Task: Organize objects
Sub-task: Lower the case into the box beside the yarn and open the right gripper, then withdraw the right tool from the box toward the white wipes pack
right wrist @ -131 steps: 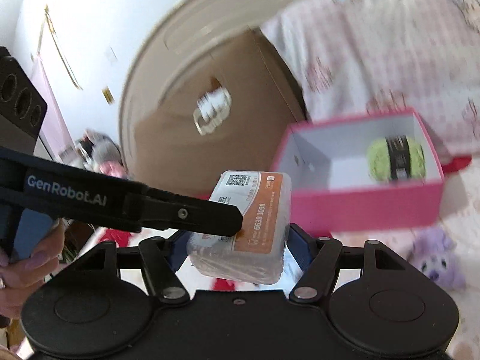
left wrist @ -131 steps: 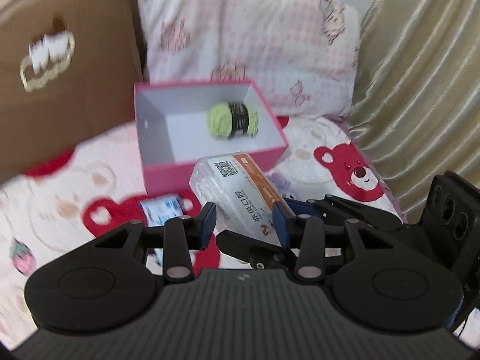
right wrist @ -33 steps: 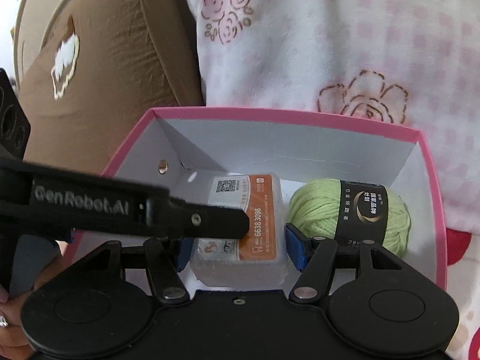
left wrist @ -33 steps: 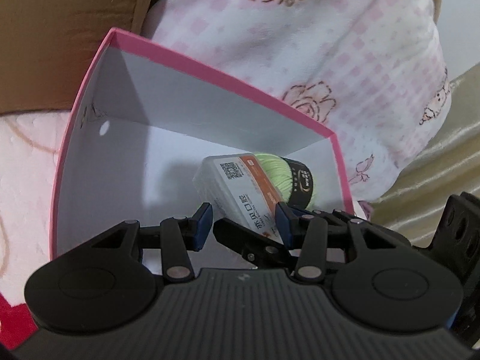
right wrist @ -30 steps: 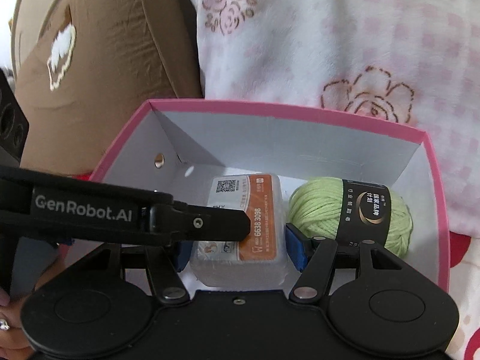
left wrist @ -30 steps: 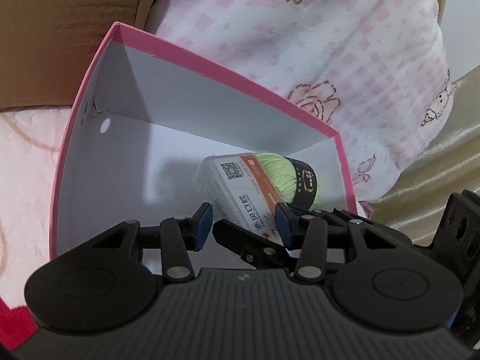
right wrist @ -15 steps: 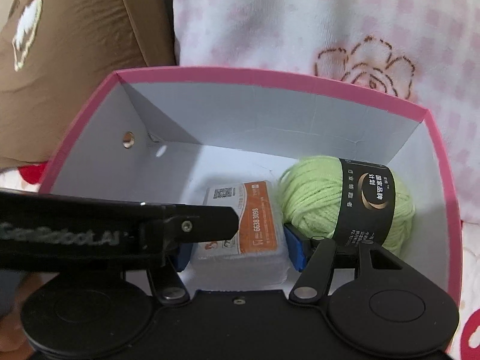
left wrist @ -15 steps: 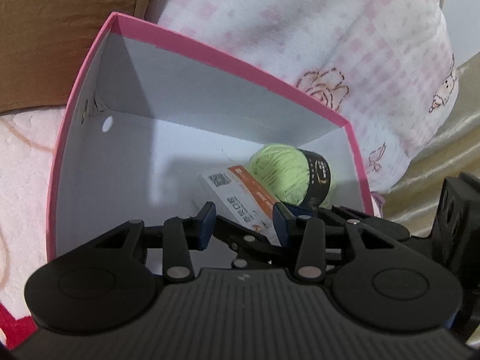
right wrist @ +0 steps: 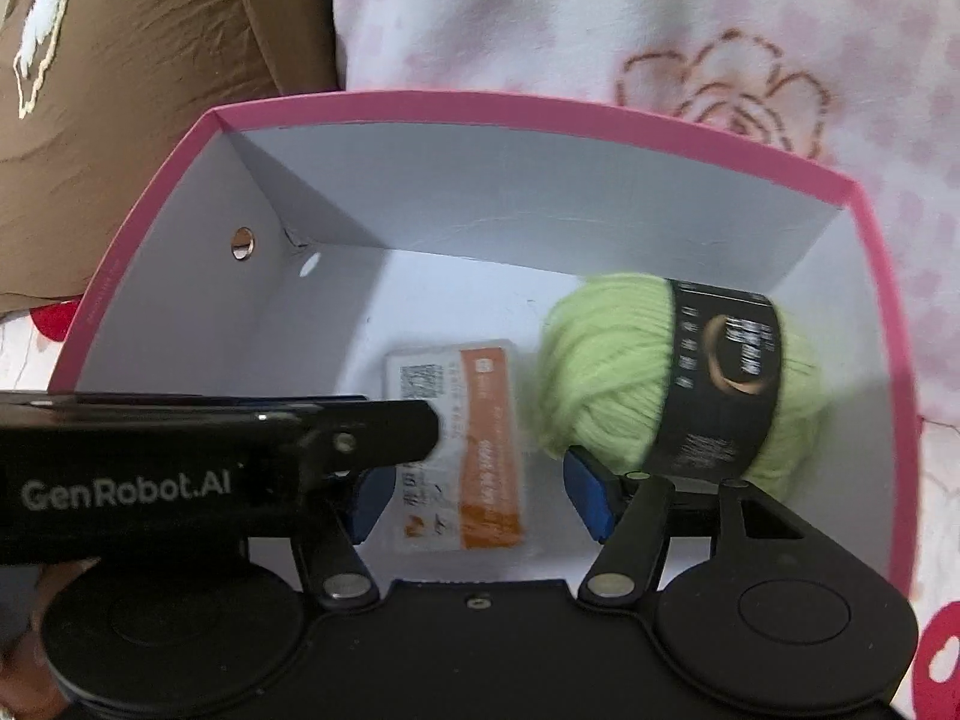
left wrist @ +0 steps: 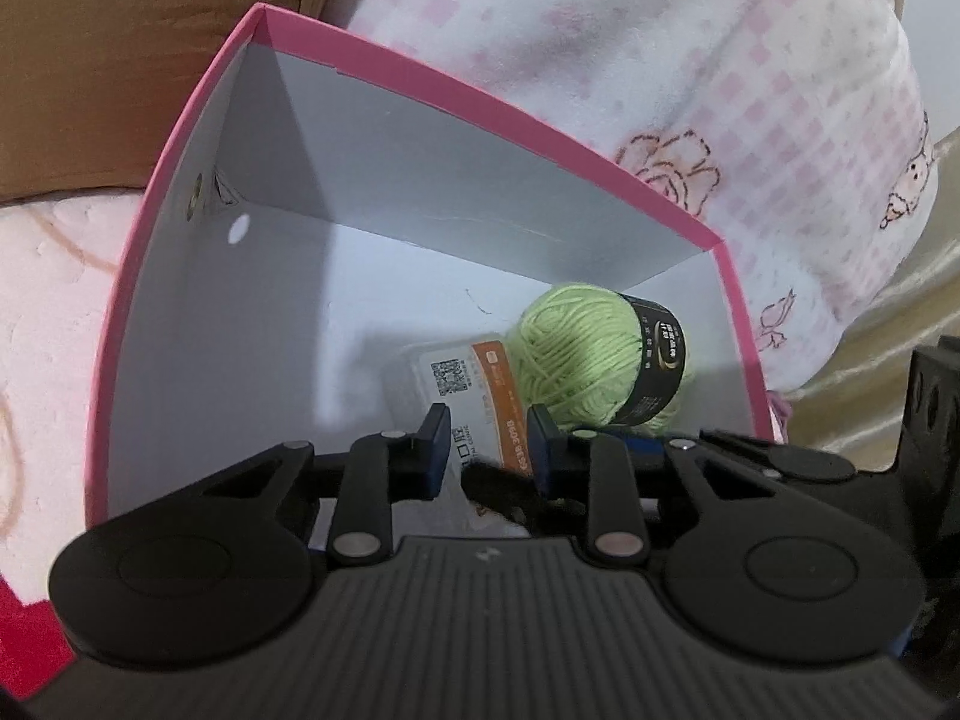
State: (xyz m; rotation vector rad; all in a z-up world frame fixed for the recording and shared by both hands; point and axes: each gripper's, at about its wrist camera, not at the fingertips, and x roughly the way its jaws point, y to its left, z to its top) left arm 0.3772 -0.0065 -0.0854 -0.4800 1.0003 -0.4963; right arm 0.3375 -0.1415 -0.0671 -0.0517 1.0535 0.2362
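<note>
Pink-checked and printed with roses, a pillow (right wrist: 630,18) filled the background, with a brown cushion (right wrist: 120,90) beside it at the left. Against them stood the pink box (right wrist: 540,105), open-topped with a pale grey inside. On its floor at the right lay the green yarn ball (right wrist: 606,360) with its black band. Just beside the yarn, on its left, the clear packet (right wrist: 474,420) with an orange and white label lay flat on the box floor.

The right gripper (right wrist: 480,492) reached down into the box, its blue pads standing a little clear of the packet's two sides while the jaws were opening. The left gripper (left wrist: 487,450) came in from the left over the packet, its jaws narrow and closing with nothing pinched between them.
</note>
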